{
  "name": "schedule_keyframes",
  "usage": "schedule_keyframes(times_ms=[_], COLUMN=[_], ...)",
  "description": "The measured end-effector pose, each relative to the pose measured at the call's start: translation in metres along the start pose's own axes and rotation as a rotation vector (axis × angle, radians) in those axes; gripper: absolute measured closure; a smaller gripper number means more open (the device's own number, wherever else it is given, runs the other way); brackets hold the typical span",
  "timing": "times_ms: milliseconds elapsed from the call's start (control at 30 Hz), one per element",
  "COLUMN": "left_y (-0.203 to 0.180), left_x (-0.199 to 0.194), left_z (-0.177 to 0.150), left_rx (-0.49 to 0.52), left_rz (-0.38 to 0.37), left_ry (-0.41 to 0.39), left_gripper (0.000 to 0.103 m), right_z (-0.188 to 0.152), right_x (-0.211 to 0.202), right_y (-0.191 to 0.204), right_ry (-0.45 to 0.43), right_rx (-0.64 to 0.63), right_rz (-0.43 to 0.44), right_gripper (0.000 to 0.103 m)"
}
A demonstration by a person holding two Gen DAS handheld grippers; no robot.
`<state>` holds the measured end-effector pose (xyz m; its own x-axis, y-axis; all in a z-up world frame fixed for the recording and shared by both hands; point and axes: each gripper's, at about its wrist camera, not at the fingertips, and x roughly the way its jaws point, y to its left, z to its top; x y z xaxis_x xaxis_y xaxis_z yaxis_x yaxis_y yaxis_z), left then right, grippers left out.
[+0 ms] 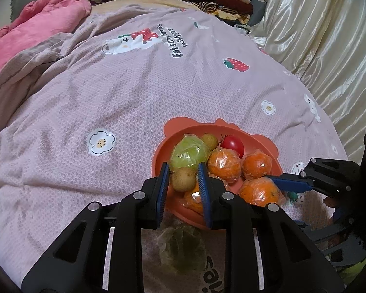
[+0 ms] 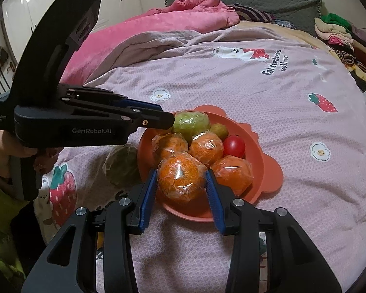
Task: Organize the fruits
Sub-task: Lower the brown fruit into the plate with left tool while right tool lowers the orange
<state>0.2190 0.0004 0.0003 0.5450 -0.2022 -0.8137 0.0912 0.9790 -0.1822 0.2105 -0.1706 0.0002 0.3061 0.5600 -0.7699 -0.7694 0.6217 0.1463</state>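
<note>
The step in hand looks like lifting fruit out of the orange bowl (image 2: 268, 171) on the bed. The right tongs (image 2: 181, 178) are closed on a wrapped orange (image 2: 180, 178) at the near edge of the bowl, a blue pad pressed to each side of it. The left tongs (image 1: 183, 178) are squeezed as narrow as they go on a small brown fruit (image 1: 183, 179) at their tips, also at the bowl's near edge; whether the pads truly pinch it or only frame it cannot be told for sure.

The next move probably calls for a straight lift with steady pressure, since the plastic wrap could slip and neighbouring fruit lean against the held orange.

Beyond the right tongs' tips lie more wrapped oranges, a red tomato (image 2: 234, 146) to the right, and a wrapped green fruit (image 2: 190, 122) at the far side. Left of the right tongs, outside the bowl, a dull green wrapped fruit (image 2: 120, 166) rests on the bedspread (image 2: 231, 85), just beside the rim. The oranges are bright, round and glossy under crinkled film.
</note>
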Motion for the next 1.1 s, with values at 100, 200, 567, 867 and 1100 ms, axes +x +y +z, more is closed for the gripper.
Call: schedule_keyframes(times_ms=[100,200,567,867,1100], left_y=[0.0003,0.0001,0.0008,0.0023,0.0031], left_x=[-0.0010,-0.0011,-0.0037,-0.0036,-0.0057], left_z=[-0.0002,-0.0007,-0.0024,-0.0033,-0.0047], left_rx=[-0.002,-0.003,-0.008,-0.015,-0.021], left_rz=[-0.001,0.001,0.000,-0.001,-0.002], left_ry=[-0.002,-0.003,-0.010,-0.013,-0.016], left_gripper=[0.086,0.086,0.086,0.086,0.086], right_z=[0.0004,0.0012,0.0008,0.0012,0.0013], right_x=[0.0018,0.0028,0.0051,0.0062,0.0050], right_y=[0.0008,0.0007,0.0005,0.0018,0.0006], right_ry=[0.006,0.014,0.027,0.035,0.029], right_rx=[-0.001,0.000,0.007,0.004,0.013], right_rz=[0.001,-0.003,-0.010,-0.009,-0.008], right_gripper=[0.064,0.064,0.064,0.063,0.062])
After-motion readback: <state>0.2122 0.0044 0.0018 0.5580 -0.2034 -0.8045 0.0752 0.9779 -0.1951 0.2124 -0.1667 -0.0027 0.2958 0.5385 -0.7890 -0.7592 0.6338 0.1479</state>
